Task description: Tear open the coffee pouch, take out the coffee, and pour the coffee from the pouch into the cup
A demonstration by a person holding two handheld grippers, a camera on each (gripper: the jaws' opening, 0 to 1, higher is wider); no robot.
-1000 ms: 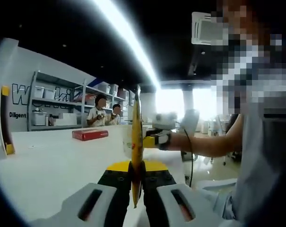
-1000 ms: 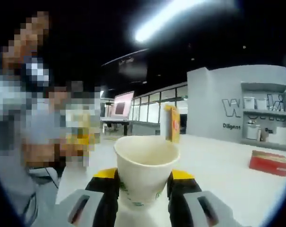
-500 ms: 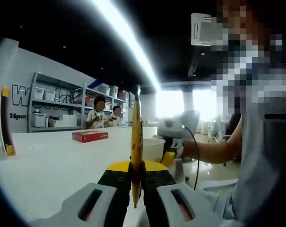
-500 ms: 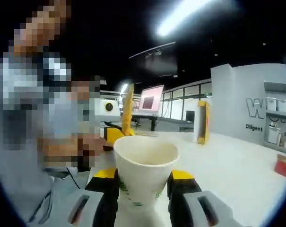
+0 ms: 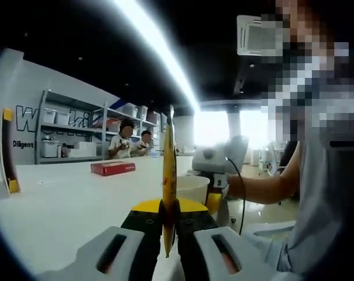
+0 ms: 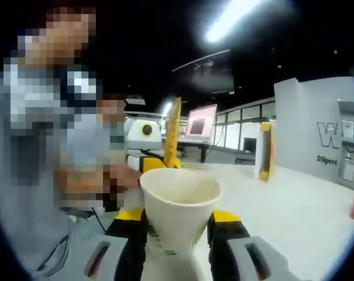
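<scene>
A thin yellow coffee pouch point(image 5: 168, 175) stands upright and edge-on, clamped between the jaws of my left gripper point(image 5: 168, 225). To its right in the left gripper view, the white paper cup point(image 5: 189, 186) is carried by my right gripper point(image 5: 215, 175). In the right gripper view the cup point(image 6: 180, 206) sits between the jaws of my right gripper point(image 6: 178, 229), which is shut on it; its mouth faces up. Beyond the cup's rim the yellow pouch point(image 6: 172, 134) rises from my left gripper point(image 6: 146, 159), held by a person's hand point(image 6: 115, 178).
A wide white table point(image 5: 65, 205) spreads under both grippers. A red box point(image 5: 112, 168) lies far back on it, and a yellow-and-black upright panel point(image 5: 7, 149) stands at the left. Shelves point(image 5: 71, 132) and two people point(image 5: 133, 143) are behind. The person holding the grippers point(image 5: 317, 193) sits at the right.
The right gripper with the cup has swung closer to the pouch. In the right gripper view the left gripper and pouch have come in behind the cup's rim.
</scene>
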